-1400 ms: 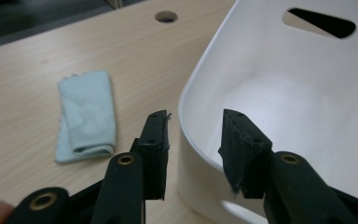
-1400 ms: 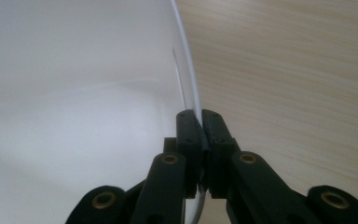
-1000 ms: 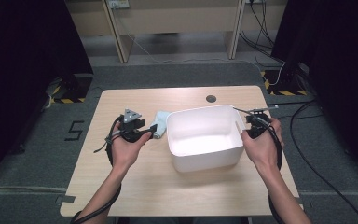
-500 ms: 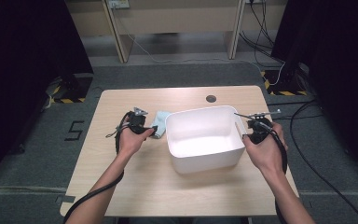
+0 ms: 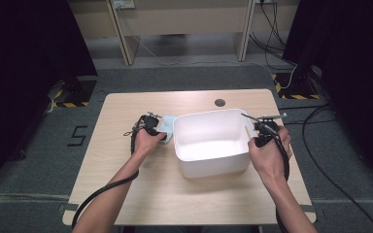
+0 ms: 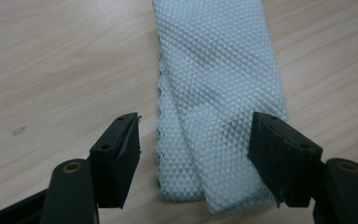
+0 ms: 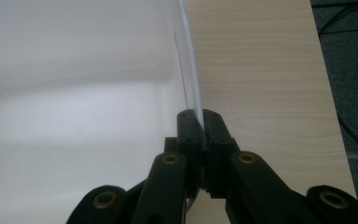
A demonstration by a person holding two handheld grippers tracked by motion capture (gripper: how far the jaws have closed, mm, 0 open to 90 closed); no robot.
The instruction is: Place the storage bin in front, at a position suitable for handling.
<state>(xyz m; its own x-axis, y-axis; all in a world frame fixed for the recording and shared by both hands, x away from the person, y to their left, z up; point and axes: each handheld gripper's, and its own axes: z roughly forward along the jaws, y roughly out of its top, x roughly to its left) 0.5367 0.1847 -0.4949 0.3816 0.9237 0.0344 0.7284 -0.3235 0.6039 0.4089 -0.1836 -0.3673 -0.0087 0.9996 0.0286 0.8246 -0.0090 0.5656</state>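
My left gripper (image 6: pixel 193 161), jaws just opened, has dropped astride the folded cloth (image 6: pixel 219 102) (ungripped yet); my right gripper (image 7: pixel 201 140) clamps the tub (image 5: pixel 212 145) rim.

On the one table (image 5: pixel 126 194) there was one white tub (image 5: pixel 213 160) and one pale blue cloth (image 5: pixel 167 130). Two grippers were there, the left (image 5: pixel 151 122) and the right (image 5: pixel 263 130).

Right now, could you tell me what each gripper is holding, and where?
The right gripper pinches the white tub by its rim; the left gripper, open, straddles the folded cloth.
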